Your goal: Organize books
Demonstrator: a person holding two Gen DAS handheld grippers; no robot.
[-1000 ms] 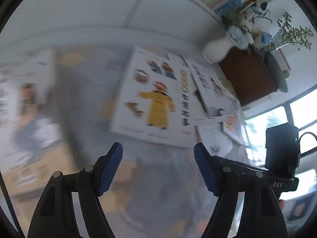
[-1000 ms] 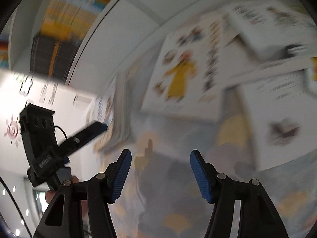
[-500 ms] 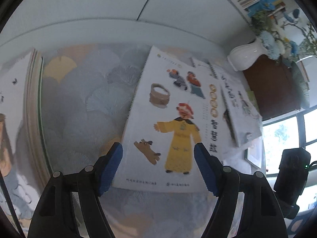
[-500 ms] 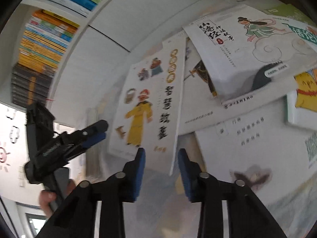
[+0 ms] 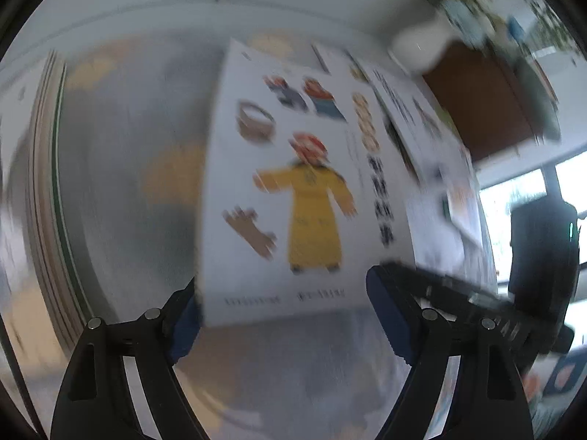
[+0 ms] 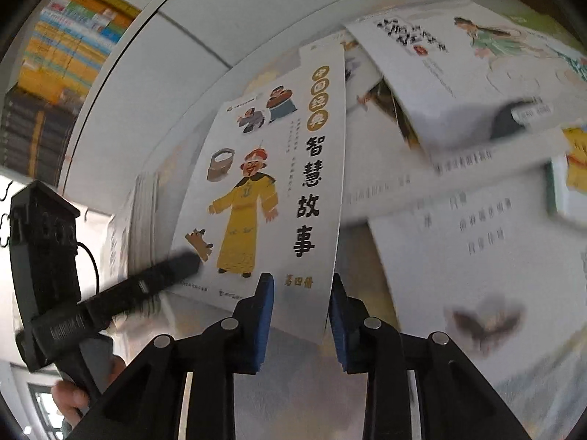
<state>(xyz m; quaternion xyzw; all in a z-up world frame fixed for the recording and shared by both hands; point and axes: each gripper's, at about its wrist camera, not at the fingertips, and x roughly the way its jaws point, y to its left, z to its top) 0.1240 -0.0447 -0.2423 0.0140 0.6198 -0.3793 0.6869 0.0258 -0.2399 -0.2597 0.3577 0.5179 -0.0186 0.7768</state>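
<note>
Patterned cloth in grey and yellow covers the counter [image 6: 304, 396], and picture books lie scattered across it below a white cabinet front with a packed bookshelf [image 6: 62, 62] at 10 o'clock in your right wrist view. Your right claw [image 6: 301, 315] has just been closing and now stands narrow, with the lower right corner of the yellow-robed story book [image 6: 256, 190] between its blue pads; whether they already press the cover cannot be told, though that corner looks lifted off the cloth. Your left claw [image 5: 282, 315] has just been opening and stands wide, straddling the same book's bottom edge, seemingly so it can steady the other corner. Other books [image 6: 458, 84] overlap at 1 o'clock, a second loose spread lies at 3 o'clock, and a neat stack [image 5: 40, 190] waits at 9 o'clock in the left view, probably the destination. A white vase [image 5: 422, 47] stands at 1 o'clock there.
</note>
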